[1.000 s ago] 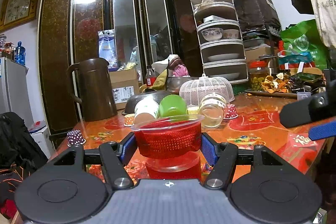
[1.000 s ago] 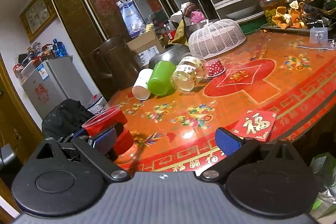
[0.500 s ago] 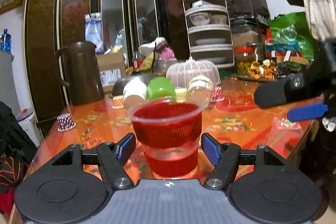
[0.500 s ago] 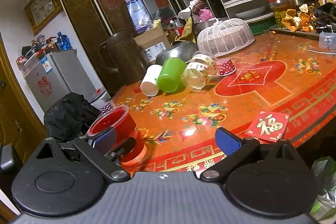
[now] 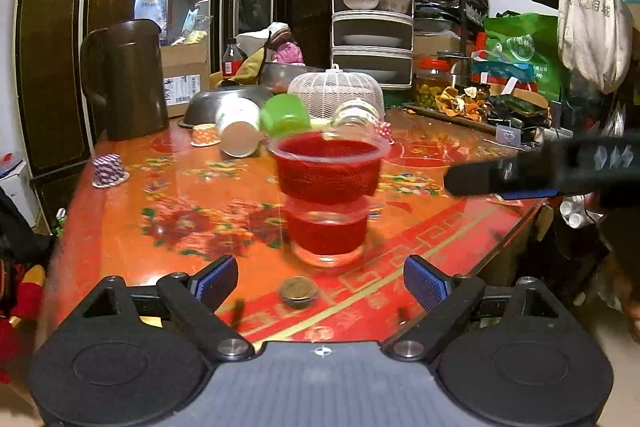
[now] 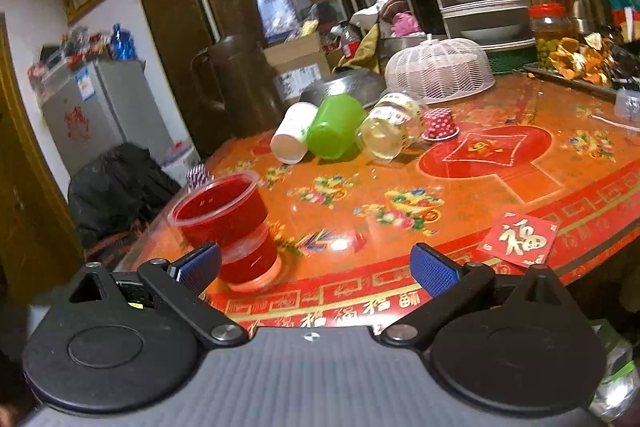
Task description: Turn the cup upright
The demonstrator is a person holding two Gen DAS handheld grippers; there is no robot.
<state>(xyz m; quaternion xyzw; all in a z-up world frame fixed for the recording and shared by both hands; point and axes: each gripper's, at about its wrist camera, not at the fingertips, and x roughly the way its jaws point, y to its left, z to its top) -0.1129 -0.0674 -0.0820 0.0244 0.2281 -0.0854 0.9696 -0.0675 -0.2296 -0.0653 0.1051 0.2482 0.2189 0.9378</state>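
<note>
Red cup (image 5: pixel 327 195): stands on the orange patterned surface (image 5: pixel 168 227) near its front edge, just beyond a coin (image 5: pixel 298 290). Mouth up, base down, long axis vertical; by this pose the flip looks complete.

Left gripper (image 5: pixel 320 281): open, both blue pads short of the red cup and touching nothing, a stance that fits a release with room to draw clear.

Right gripper (image 6: pixel 316 265): open, empty; the red cup (image 6: pixel 226 227) sits just beside its left pad, apart from it as far as the view shows. It appears idle.

Beyond the red cup, 3 items on their sides: white cup (image 5: pixel 238 129), green cup (image 5: pixel 284 115), glass jar (image 5: pixel 354 115), bases toward the camera. Probably later candidates.

Red envelope (image 6: pixel 518 239): flat, right of the red cup.
</note>
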